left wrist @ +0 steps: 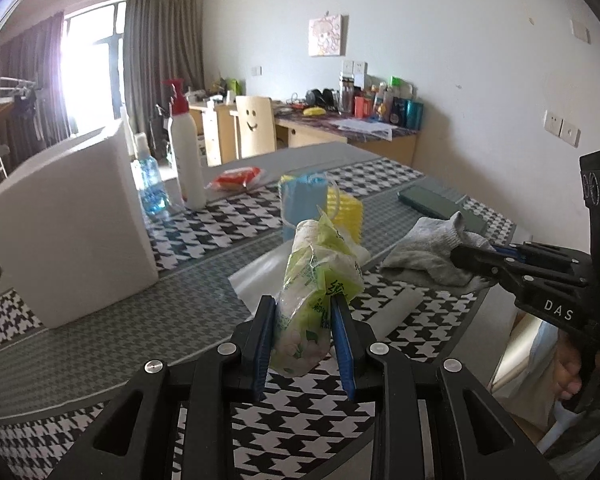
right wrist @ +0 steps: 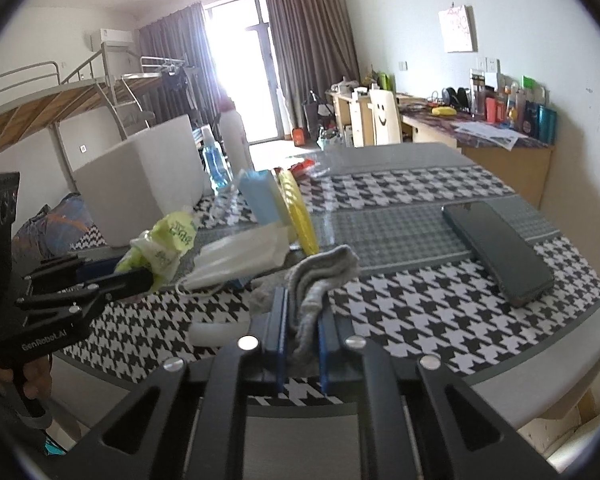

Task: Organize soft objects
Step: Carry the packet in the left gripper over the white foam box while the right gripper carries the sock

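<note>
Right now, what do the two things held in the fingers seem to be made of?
The green-and-white packet in the left gripper looks like thin glossy plastic film: it is crinkled, shiny and partly see-through. The grey sock in the right gripper looks like matte knitted fabric, perhaps cotton: it folds limply and shows fine ribbing.

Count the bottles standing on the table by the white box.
2: a tall white pump bottle and a small clear blue bottle, side by side right of the white box. Others may be hidden behind it.
</note>
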The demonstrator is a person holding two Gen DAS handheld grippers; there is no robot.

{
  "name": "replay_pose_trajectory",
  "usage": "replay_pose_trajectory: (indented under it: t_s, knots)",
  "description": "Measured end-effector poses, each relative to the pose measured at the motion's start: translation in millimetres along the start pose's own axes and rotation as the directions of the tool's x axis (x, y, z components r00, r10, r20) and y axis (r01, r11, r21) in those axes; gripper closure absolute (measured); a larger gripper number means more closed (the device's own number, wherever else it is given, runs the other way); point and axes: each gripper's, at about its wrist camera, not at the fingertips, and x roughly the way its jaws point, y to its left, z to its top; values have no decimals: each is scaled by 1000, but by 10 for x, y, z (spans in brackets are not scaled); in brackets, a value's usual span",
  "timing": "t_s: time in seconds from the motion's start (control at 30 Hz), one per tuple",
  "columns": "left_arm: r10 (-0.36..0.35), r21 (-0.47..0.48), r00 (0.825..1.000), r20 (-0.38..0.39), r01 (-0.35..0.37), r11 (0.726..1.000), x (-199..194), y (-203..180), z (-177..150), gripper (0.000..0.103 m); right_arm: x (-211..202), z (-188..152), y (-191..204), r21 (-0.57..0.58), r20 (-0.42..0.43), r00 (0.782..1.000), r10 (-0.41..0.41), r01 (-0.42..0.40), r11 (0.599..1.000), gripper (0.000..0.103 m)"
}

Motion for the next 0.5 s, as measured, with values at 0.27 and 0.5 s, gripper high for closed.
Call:
replay_pose_trajectory:
  t_s: [0.27,0.5]
  knots:
    - [34,-17,998,60,-33,999,-216,83,131,73,-82,155,138,-35,43,999,31,-29,999,87]
    - [70,-28,993,100,-67,997,-353,177,249,73,-78,312,235,-61,73,996,58,-53,997,87]
